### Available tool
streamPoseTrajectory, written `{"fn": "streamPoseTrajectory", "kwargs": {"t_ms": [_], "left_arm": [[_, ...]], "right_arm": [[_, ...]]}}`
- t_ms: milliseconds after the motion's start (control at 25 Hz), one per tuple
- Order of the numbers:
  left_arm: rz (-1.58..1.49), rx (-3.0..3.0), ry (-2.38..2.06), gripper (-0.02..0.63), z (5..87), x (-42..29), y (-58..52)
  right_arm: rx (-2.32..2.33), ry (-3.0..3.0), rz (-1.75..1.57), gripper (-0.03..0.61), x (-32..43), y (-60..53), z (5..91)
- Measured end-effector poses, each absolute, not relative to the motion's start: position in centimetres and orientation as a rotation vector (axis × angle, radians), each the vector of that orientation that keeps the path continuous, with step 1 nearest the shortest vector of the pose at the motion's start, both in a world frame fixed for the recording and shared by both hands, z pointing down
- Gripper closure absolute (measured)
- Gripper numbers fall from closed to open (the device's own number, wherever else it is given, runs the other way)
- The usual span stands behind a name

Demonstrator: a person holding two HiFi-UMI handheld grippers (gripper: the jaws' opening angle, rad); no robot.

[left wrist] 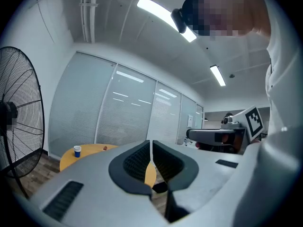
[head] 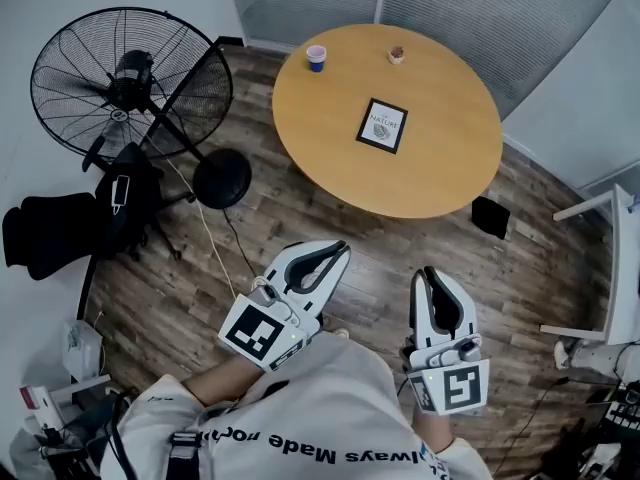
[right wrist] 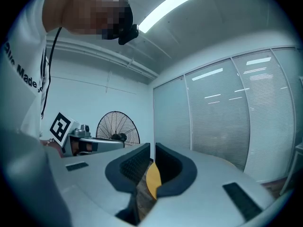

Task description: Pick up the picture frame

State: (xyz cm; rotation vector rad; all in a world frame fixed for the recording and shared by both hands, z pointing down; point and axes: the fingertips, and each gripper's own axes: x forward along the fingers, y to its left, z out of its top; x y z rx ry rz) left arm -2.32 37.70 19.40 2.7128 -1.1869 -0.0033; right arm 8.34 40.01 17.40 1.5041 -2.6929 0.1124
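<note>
The picture frame (head: 382, 125), black-edged with a white print, lies flat near the middle of the round wooden table (head: 440, 178). Both grippers are held close to the person's body, well short of the table and over the wood floor. My left gripper (head: 340, 249) points toward the table with its jaws together and nothing between them; in its own view the left gripper (left wrist: 150, 143) shows only a hairline slit. My right gripper (head: 428, 272) (right wrist: 152, 147) also has its jaws together and holds nothing. The frame shows in neither gripper view.
A blue and white cup (head: 316, 58) (left wrist: 77, 151) and a small brown object (head: 397, 55) stand at the table's far side. A large black floor fan (head: 130, 83) (right wrist: 117, 129) stands left, with a black chair (head: 60, 233) below it. A black pad (head: 490, 216) lies on the floor, white furniture (head: 610, 268) at right.
</note>
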Motion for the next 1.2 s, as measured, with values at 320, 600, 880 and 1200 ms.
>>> {"fn": "streamPoseTrajectory", "kwargs": {"t_ms": [320,600,880,1200], "left_arm": [[-0.004,2.708,-1.177,0.574,19.4,-5.9,33.2],[0.001,2.692,-1.181,0.574,20.2,-9.8,29.3],[0.018,2.678,-1.178,0.574,21.2,-12.9,26.8],[0.028,2.658,-1.172,0.574,22.2,-14.2,24.7]], "right_arm": [[1.491,-2.683,0.116,0.522,4.5,35.5,17.4],[1.474,-2.681,0.115,0.522,0.6,31.4,17.7],[1.468,-2.669,0.131,0.522,-2.6,28.6,18.5],[1.495,-2.630,0.159,0.522,-3.2,26.6,19.5]]}}
